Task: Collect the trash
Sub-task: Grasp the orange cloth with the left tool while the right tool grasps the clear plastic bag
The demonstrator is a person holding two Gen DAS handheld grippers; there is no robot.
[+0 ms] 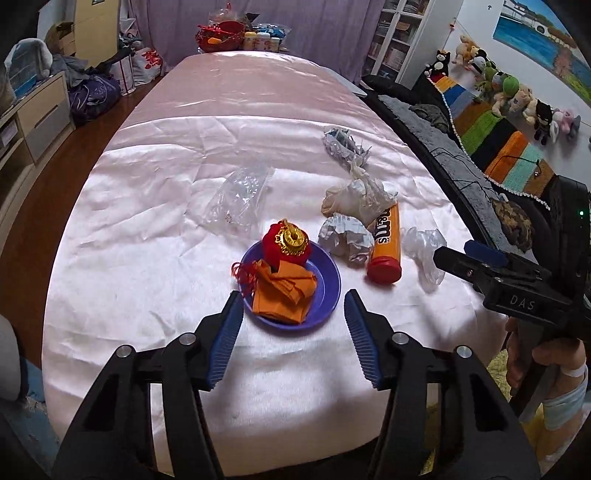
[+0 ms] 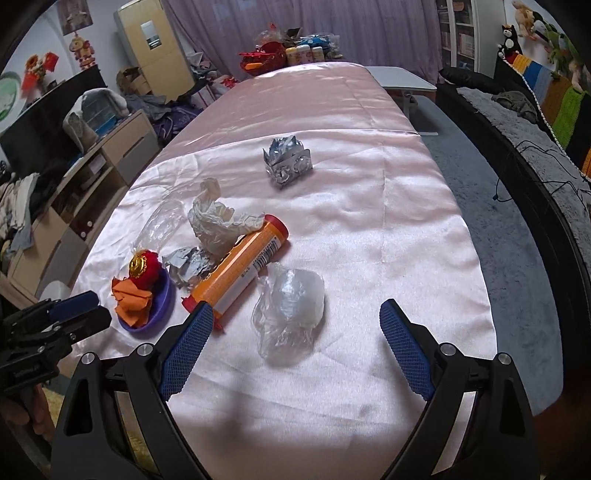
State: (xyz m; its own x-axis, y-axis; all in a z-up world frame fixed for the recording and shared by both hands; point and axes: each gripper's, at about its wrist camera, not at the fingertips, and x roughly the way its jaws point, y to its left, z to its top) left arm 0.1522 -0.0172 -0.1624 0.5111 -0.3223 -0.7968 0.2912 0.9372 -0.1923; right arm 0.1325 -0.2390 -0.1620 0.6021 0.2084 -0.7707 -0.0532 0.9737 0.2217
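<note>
A purple plate [image 1: 327,291] [image 2: 164,302] on the pink-covered table holds an orange cloth [image 1: 282,291] and a red pouch with a gold charm [image 1: 288,243]. My left gripper [image 1: 293,295] is open, just in front of the plate. Right of the plate lie crumpled foil paper [image 1: 345,236], an orange M&M's tube [image 1: 384,243] [image 2: 240,264], a white crumpled wrapper [image 1: 354,201] [image 2: 214,221], a clear plastic wad [image 1: 424,251] [image 2: 291,310], a silver wrapper [image 1: 341,142] [image 2: 288,162] and a clear bag [image 1: 240,194]. My right gripper [image 2: 297,314] is open, around the clear wad from the near side.
The pink satin cloth [image 1: 184,277] covers the long table. Bottles and a red basket [image 1: 225,35] stand at its far end. A dark sofa with a striped blanket [image 1: 491,136] runs along the right. Drawers and bags [image 1: 44,110] stand at the left.
</note>
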